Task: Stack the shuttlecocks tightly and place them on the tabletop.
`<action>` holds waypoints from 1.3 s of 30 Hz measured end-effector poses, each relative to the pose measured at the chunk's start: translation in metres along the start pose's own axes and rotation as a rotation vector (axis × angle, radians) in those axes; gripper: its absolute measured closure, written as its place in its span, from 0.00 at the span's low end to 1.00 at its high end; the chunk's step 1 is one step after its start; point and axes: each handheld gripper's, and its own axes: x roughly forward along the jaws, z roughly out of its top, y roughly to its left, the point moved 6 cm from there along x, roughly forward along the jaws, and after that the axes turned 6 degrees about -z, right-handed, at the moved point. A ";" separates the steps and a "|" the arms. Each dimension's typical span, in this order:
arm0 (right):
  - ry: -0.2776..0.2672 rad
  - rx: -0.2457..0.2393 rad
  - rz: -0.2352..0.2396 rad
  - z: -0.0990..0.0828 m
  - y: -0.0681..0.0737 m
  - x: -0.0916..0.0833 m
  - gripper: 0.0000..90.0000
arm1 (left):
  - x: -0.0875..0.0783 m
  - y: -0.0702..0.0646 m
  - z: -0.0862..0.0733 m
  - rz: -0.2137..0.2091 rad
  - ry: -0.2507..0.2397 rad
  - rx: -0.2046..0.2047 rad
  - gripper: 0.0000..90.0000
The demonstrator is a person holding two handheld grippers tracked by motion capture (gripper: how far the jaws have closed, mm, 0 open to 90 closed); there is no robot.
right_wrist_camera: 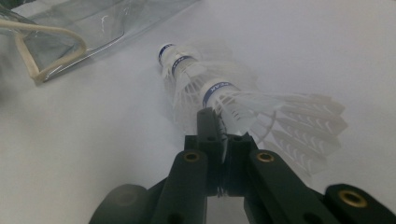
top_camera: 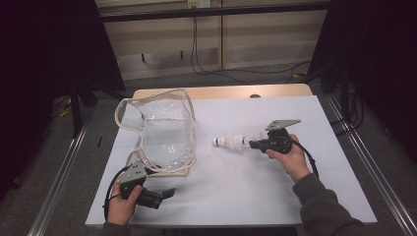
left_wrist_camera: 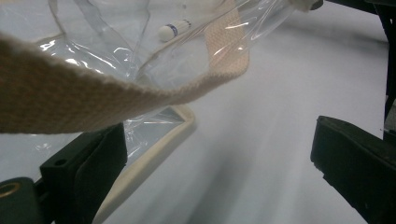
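Item: nested shuttlecocks (top_camera: 232,141), table centre, clenched at the feather skirt by right gripper (top_camera: 253,144). Left gripper (top_camera: 169,192), jaws released, at 6 o'clock of clear bag (top_camera: 164,132). Advice: keep corks leading toward the bag mouth at 9 o'clock.

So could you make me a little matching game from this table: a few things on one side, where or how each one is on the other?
Things:
1. clear bag
2. shuttlecocks
3. left gripper
4. right gripper

States:
A. jaws wide apart, nothing between them
B. stacked in a row, feathers pinched
C. lying at the table's left, beige strap
D. shut

Pairs: 1-C, 2-B, 3-A, 4-D
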 end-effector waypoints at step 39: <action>0.000 -0.008 0.022 0.002 0.008 0.012 0.99 | 0.000 0.000 0.000 0.001 0.001 0.000 0.04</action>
